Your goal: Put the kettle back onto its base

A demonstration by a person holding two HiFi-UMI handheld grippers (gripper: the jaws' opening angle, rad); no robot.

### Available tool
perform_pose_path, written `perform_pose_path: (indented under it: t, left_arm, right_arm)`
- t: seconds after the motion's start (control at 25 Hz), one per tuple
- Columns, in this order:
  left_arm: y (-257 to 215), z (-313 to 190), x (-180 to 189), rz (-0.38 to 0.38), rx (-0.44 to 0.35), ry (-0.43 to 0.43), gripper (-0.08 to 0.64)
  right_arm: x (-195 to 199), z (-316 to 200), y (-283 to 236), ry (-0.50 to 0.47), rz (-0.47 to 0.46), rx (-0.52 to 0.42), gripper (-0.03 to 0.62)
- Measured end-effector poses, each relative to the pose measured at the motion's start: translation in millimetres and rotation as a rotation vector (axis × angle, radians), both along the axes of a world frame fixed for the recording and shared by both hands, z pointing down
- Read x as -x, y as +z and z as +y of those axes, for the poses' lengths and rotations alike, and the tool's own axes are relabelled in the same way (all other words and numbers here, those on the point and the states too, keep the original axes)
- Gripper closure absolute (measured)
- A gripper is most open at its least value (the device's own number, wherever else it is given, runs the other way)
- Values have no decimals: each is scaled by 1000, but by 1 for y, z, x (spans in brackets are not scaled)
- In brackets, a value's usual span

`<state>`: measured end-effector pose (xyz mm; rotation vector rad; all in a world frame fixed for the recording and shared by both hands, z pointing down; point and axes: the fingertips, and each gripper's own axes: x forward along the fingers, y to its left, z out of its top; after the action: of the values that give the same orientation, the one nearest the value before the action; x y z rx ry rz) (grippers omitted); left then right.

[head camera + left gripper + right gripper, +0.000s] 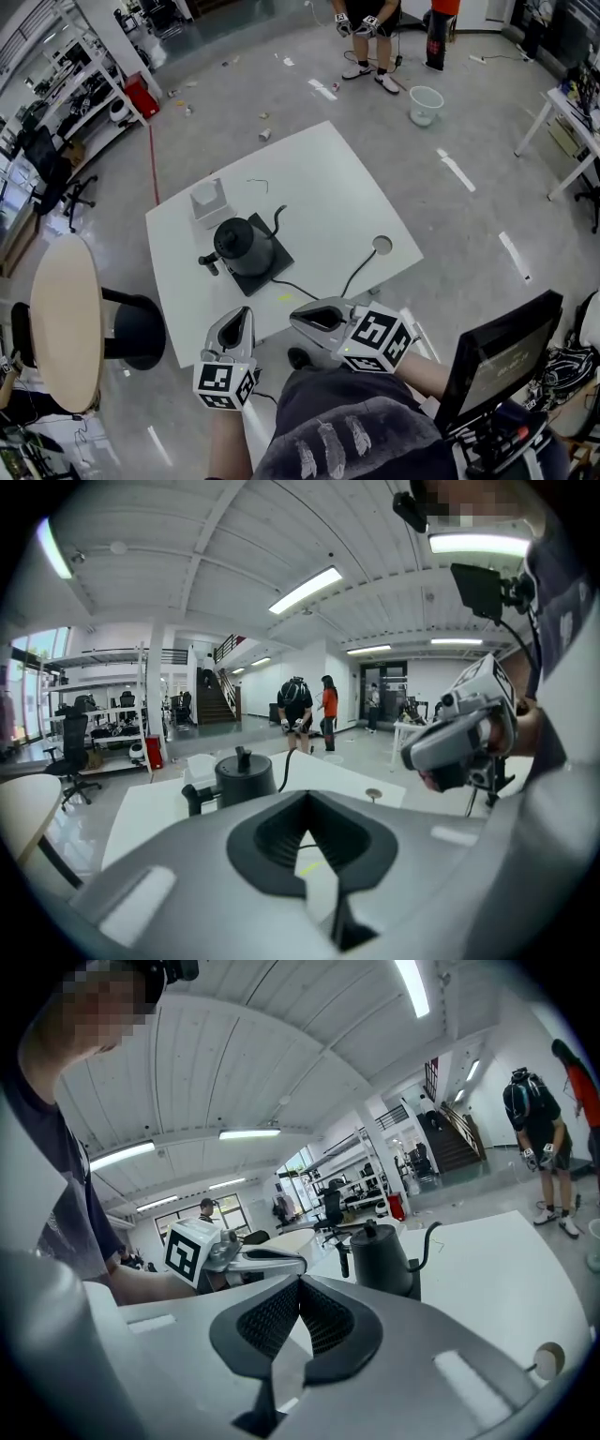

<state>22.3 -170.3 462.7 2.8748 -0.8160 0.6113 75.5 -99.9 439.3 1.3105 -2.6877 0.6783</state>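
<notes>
The matte black gooseneck kettle point(242, 242), thin spout curved, sits upright on its flat black square base point(274, 270) on the white counter point(328, 178). The left gripper point(241, 317) and right gripper point(300, 317) are both closed and empty.

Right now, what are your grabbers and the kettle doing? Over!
Left gripper shut, empty; right gripper shut, empty. Kettle sits on its base, on the white table. Power cord lies near the grippers.
</notes>
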Motion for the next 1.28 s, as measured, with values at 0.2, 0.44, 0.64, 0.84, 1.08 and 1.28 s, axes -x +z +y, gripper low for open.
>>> perform_pose_path:
  t: [0.2, 0.44, 0.64, 0.84, 1.08, 1.28]
  left_arm:
    - [-9, 29, -7, -13, -9, -58, 558]
    - [-7, 61, 8, -33, 6, -139, 558]
    - [-17, 71, 26, -15, 1, -178, 558]
    - [-19, 83, 44, 20, -14, -145, 558]
    - [-22, 95, 95, 98, -8, -130, 558]
    - [-31, 108, 145, 160, -18, -109, 558]
  right_arm:
    - [-12, 22, -1, -53, -28, -3, 591]
    - [-3, 34, 15, -146, -91, 26, 591]
    - [20, 46, 6, -197, -95, 17, 591]
    - [51, 57, 4, -216, -53, 17, 591]
    - [107, 71, 1, -206, 6, 19, 591]
    - [165, 87, -7, -208, 56, 1, 591]
